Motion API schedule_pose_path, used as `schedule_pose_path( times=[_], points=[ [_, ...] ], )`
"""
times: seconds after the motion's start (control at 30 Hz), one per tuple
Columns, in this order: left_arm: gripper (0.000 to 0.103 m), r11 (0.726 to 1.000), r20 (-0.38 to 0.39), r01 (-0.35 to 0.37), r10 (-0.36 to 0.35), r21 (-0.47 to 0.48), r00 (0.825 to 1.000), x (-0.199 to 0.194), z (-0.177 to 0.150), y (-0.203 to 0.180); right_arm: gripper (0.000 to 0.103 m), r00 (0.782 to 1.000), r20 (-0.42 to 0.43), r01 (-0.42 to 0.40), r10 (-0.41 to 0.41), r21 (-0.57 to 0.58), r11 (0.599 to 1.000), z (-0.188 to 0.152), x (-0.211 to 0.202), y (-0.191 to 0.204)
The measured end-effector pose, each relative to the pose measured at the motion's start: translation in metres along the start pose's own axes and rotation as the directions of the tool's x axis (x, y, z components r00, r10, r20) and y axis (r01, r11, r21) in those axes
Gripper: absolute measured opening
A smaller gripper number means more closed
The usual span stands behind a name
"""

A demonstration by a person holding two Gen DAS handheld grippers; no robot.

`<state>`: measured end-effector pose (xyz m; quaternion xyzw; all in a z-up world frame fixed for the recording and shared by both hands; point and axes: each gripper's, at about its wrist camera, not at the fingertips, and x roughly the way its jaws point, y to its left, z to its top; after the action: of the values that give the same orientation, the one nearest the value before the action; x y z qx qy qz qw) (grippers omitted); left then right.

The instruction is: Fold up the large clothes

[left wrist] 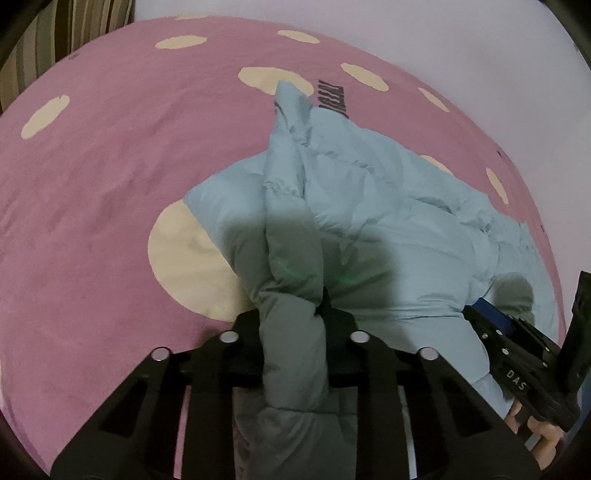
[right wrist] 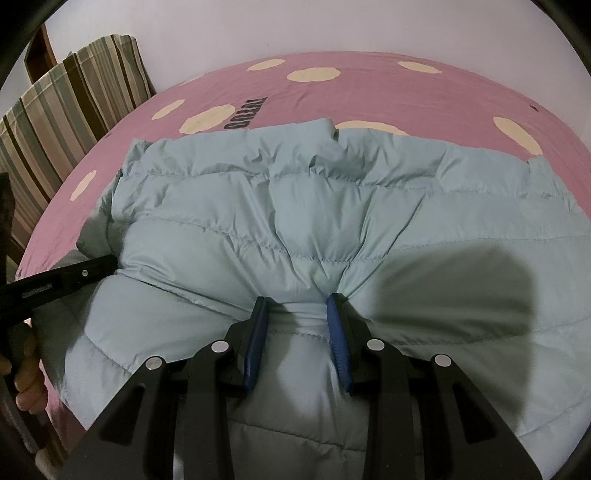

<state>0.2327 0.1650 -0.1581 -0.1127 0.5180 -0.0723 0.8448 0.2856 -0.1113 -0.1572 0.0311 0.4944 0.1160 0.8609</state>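
Observation:
A pale blue quilted puffer jacket (right wrist: 295,206) lies spread across a pink bed sheet (left wrist: 110,166) with cream spots. In the left wrist view the jacket (left wrist: 369,206) is bunched into a ridge, and my left gripper (left wrist: 295,310) is shut on a thick fold of its near edge. In the right wrist view my right gripper (right wrist: 301,306) is shut on a pinched fold at the jacket's near hem, between its blue pads (right wrist: 338,332). The right gripper (left wrist: 517,354) also shows at the left wrist view's right edge, and the left gripper (right wrist: 74,277) at the right wrist view's left edge.
A striped pillow (right wrist: 66,122) stands at the bed's far left against a pale wall (right wrist: 332,26). The sheet (right wrist: 369,92) carries dark printed letters (right wrist: 245,112) beyond the jacket's collar. A person's fingers (right wrist: 26,387) hold the left gripper's handle; other fingers (left wrist: 535,428) hold the right one.

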Motion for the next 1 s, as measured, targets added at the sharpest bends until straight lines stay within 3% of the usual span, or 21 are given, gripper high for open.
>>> schedule_pose_path(
  times=[0.17,0.67,1.0],
  points=[
    [0.013,1.0,0.028,-0.019,0.018,0.022,0.999,-0.014,0.001,-0.009,0.033,1.0,0.006,0.007,-0.007,-0.003,1.0,-0.001,0.0,0.001],
    [0.01,0.99,0.142,-0.075,0.057,0.123,0.988,-0.074,0.003,-0.064,0.033,1.0,0.013,-0.029,0.028,0.021,0.999,0.002,-0.003,-0.007],
    [0.01,0.975,0.178,-0.117,0.083,0.19,0.981,-0.089,-0.001,-0.107,0.034,0.992,0.117,-0.052,0.047,0.043,0.998,0.006,-0.053,-0.029]
  ],
)
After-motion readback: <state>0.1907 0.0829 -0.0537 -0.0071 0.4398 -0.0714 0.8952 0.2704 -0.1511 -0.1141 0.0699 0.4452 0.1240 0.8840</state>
